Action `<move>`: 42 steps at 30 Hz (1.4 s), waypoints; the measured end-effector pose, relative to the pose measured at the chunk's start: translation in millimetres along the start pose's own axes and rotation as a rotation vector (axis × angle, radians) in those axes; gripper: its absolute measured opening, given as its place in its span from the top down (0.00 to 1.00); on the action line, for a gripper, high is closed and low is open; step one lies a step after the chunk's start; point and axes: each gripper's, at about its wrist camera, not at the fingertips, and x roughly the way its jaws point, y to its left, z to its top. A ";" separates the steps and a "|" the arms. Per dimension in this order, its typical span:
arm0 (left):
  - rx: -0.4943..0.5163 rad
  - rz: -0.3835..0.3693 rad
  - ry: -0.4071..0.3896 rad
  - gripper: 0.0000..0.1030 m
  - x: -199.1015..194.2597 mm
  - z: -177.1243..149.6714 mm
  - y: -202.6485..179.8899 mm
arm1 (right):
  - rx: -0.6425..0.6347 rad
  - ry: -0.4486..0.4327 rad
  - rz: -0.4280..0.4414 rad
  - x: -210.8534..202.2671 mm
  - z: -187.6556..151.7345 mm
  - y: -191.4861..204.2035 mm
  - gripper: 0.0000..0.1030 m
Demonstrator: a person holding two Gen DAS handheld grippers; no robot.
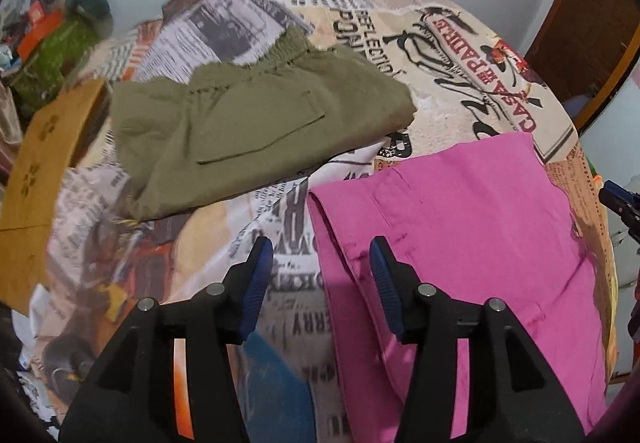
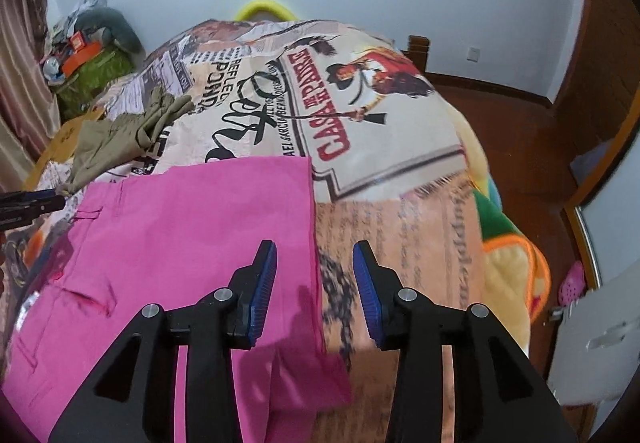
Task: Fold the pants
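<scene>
Pink pants (image 1: 460,223) lie folded flat on the bed, a belt-loop edge toward the left. My left gripper (image 1: 320,247) hovers open over their left edge, with nothing between its blue pads. In the right wrist view the pink pants (image 2: 192,223) fill the lower left. My right gripper (image 2: 315,247) stands open above their right edge, pads apart and holding nothing. A folded olive-green pair (image 1: 256,123) rests farther back on the left, also visible as the olive pair (image 2: 116,135).
The bed carries a newspaper-and-poster print cover (image 2: 360,115). A cardboard box (image 1: 36,163) and a clutter pile (image 1: 60,43) sit at the left. A colourful quilt (image 2: 508,263) hangs off the right side over the wooden floor (image 2: 520,115), where a pink shoe (image 2: 572,279) lies.
</scene>
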 end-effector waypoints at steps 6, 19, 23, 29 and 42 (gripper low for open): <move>-0.042 -0.046 0.055 0.51 31.7 9.3 5.1 | -0.044 0.034 0.019 37.3 22.2 5.4 0.65; -0.004 -0.034 0.060 0.52 55.2 18.5 0.1 | 0.028 0.079 0.080 105.9 48.0 -2.9 0.65; 0.035 -0.002 0.055 0.66 57.6 19.3 -6.0 | 0.024 0.082 0.069 117.7 49.1 -2.3 0.65; 0.059 0.046 0.041 0.81 58.0 18.0 -16.4 | 0.059 0.077 0.098 116.7 49.9 -1.4 0.78; 0.063 0.043 -0.027 0.90 26.7 25.5 -15.5 | -0.008 0.002 0.063 93.4 60.8 12.0 0.96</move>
